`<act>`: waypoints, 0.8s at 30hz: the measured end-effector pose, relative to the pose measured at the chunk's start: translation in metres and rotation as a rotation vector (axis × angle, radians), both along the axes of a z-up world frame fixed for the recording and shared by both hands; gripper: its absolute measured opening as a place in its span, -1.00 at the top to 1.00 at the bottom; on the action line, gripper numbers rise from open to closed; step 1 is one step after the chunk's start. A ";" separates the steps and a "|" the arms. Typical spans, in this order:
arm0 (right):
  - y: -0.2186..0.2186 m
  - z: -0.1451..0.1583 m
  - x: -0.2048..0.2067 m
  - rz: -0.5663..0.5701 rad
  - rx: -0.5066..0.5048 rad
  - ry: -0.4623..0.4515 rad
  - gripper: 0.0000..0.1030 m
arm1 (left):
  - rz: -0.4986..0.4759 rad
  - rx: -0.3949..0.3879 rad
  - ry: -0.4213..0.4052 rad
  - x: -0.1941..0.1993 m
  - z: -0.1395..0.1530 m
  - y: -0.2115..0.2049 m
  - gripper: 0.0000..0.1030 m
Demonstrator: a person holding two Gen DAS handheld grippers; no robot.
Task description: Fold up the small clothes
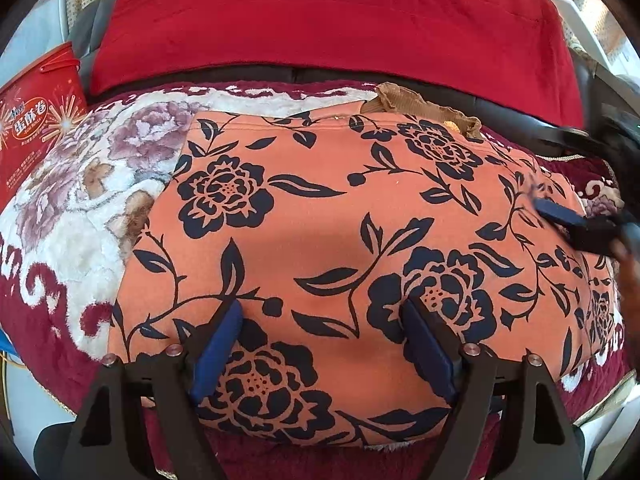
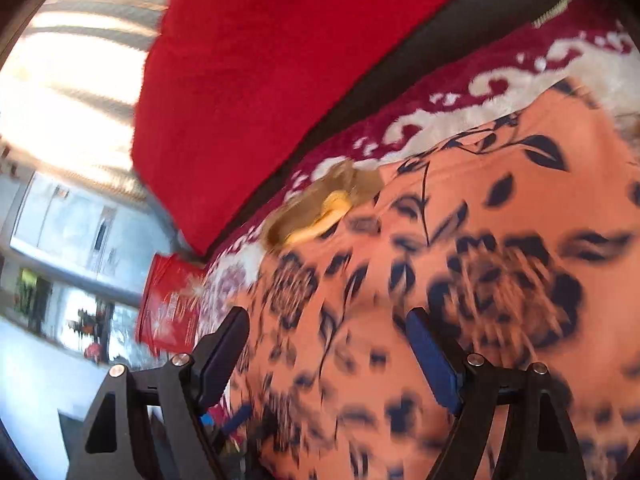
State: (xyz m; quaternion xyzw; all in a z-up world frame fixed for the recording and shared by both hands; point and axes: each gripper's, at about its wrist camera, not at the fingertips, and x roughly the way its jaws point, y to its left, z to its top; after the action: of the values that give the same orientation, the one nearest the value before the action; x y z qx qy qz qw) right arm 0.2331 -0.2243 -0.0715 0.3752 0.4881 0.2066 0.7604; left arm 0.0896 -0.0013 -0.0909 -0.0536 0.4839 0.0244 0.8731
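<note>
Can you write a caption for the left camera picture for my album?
Open left gripper over an orange cloth with dark blue flowers, spread on a plush maroon-and-white blanket.

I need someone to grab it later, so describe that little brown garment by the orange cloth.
Start at the big red cushion along the back. Below it lies the orange cloth with dark blue flowers; at its far edge sits a small brown ribbed garment. It is the only plain, crumpled, tan piece, half tucked behind the patterned cloth.
</note>
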 end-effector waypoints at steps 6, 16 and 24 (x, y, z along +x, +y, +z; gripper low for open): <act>-0.006 -0.017 0.025 -0.092 0.032 0.058 -0.60 | -0.009 -0.007 -0.009 0.000 -0.002 0.002 -0.68; -0.037 -0.001 -0.142 -0.074 0.001 -0.077 -0.61 | 0.001 0.000 -0.006 0.000 -0.002 0.002 -0.69; -0.112 -0.046 -0.225 -0.349 0.149 -0.033 -0.63 | 0.039 -0.003 -0.046 -0.009 0.014 0.001 -0.68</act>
State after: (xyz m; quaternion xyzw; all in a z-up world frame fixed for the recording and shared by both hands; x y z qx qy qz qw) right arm 0.0080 -0.3359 -0.1172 0.5062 0.3866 0.1135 0.7625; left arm 0.0809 -0.0005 -0.0767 -0.0650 0.4625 0.0391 0.8834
